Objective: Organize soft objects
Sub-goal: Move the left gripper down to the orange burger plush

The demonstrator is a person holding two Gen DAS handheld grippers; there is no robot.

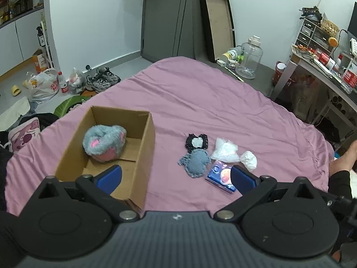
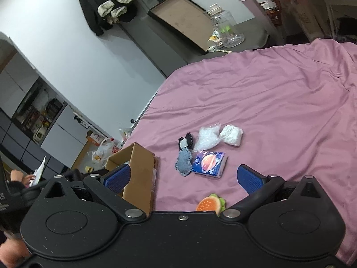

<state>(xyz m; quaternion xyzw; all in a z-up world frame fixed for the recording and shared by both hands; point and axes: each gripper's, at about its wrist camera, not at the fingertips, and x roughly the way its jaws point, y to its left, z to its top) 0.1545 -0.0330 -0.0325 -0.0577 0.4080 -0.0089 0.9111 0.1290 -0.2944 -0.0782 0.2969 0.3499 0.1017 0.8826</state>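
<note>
Box (image 1: 138, 143) is being kept open on the bed (image 1: 200, 102) as the drop point; grey plush (image 1: 103, 141) is lying inside. Remaining soft items (image 1: 196, 160) are lying clustered beside it. Left gripper (image 1: 176, 178) and right gripper (image 2: 183, 176) are being held wide open, empty.

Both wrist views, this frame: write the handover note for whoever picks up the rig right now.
Left gripper: open, empty, above the pink bedsheet.
Right gripper: open, empty.
Done: fluffy grey-and-pink plush lies in the brown cardboard box.
Left on the sheet: denim-and-black fabric doll, two white crinkly plastic bags, blue planet-print packet, burger-shaped plush near the right gripper.
</note>
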